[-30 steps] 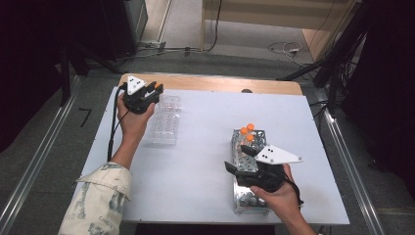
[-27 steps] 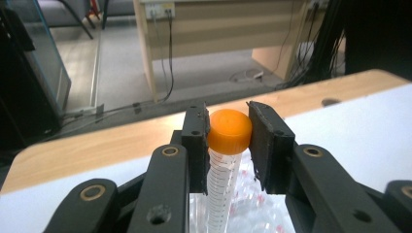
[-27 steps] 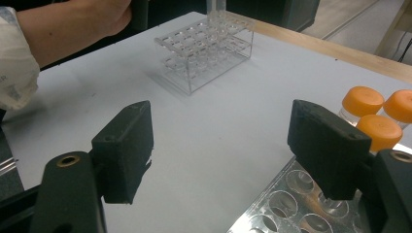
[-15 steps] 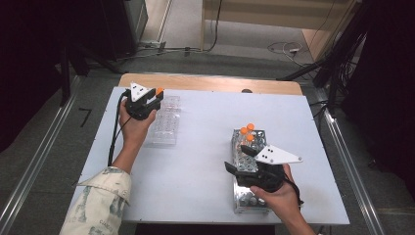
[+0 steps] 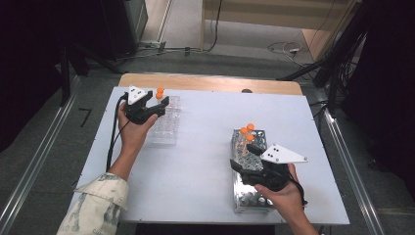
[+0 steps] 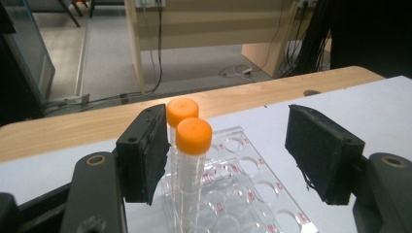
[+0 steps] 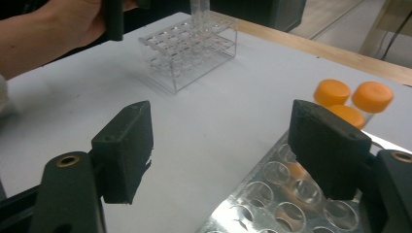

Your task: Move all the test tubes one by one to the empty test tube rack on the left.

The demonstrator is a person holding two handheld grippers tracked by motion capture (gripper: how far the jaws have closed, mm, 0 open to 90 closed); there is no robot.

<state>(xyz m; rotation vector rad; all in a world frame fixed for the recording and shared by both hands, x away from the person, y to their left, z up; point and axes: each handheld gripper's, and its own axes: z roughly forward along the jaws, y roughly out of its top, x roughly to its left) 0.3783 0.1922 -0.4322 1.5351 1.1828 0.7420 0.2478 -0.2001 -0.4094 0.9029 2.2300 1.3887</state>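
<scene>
1. Tubes with orange caps (image 6: pixel 193 137) are the thing we are moving: two of them stand upright at the far corner of the clear rack (image 5: pixel 165 123), one just behind the other.
2. Our left hand-held gripper (image 6: pixel 228 155) has just been opening around the nearer tube. Its jaws now stand well apart; the tube sits close against one pad (image 6: pixel 145 155) and clear of the other, so we judge it released and seated in its hole.
3. Our right hand-held gripper (image 7: pixel 228 150) waits with jaws wide and nothing between them, poised over the metal rack (image 5: pixel 244 196). Three more capped tubes (image 7: pixel 352 99) stand at that rack's far end.
4. Both racks sit well apart on the white surface (image 5: pixel 205 161).
5. What could go wrong, in our judgement: if we draw the left hand-held gripper back sideways, the near pad could drag the tube, tilting it or nudging the light clear rack. Lifting straight away from the tube would avoid that.
6. The left gripper view gives us the gap between pad and tube; the high view is too distant to settle that, but it lays out both racks and both hands at once. The right gripper view adds the empty holes of the metal rack.
</scene>
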